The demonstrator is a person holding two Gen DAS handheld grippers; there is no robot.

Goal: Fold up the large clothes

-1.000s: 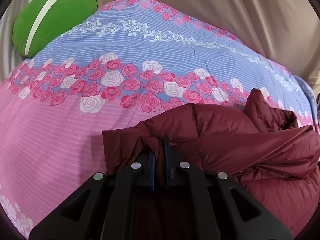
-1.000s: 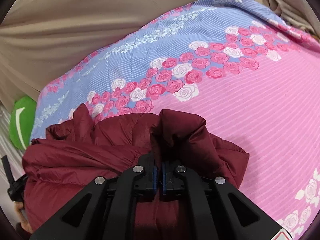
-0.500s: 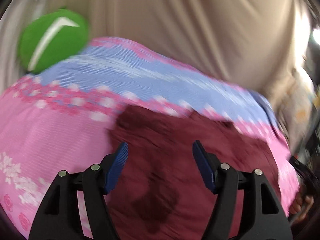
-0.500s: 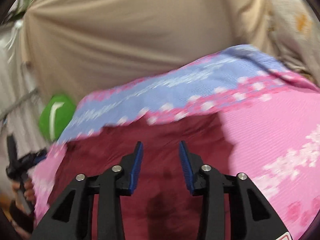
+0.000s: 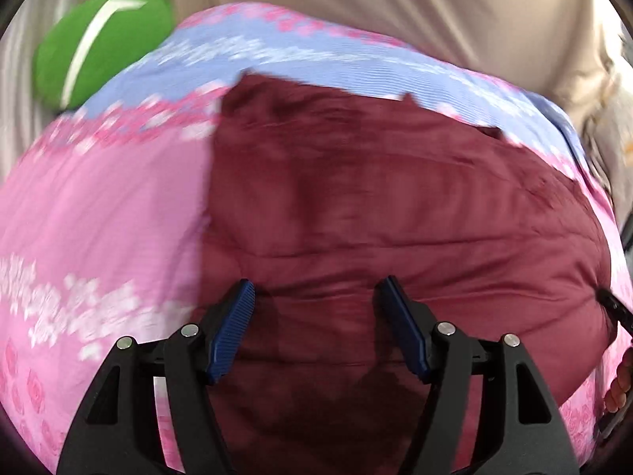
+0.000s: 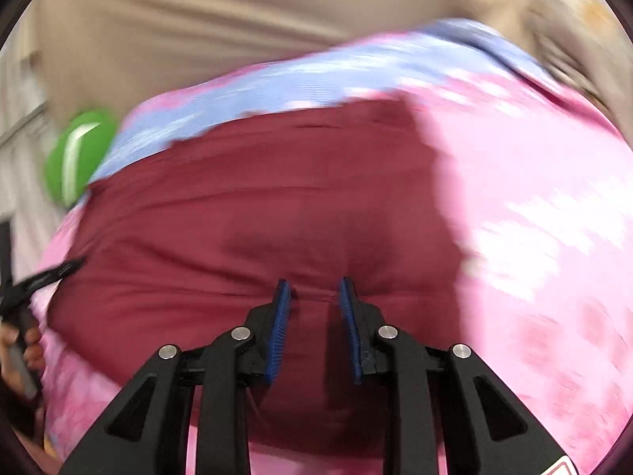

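A dark red padded jacket (image 5: 395,206) lies folded in a broad block on the pink and blue rose bedspread (image 5: 99,206). My left gripper (image 5: 316,297) is open and empty above the jacket's near left part. In the right wrist view the jacket (image 6: 257,213) fills the middle, and my right gripper (image 6: 314,285) is open, narrower, and empty above its near edge. Both views are motion blurred.
A green cushion (image 5: 99,43) lies at the bed's far left corner, also in the right wrist view (image 6: 79,154). Beige curtain (image 5: 395,8) hangs behind the bed. The other gripper and hand show at each view's edge (image 6: 23,297).
Both grippers let go of the jacket, opened and pulled back and up. The jacket fold they held now lies flat on the bed.
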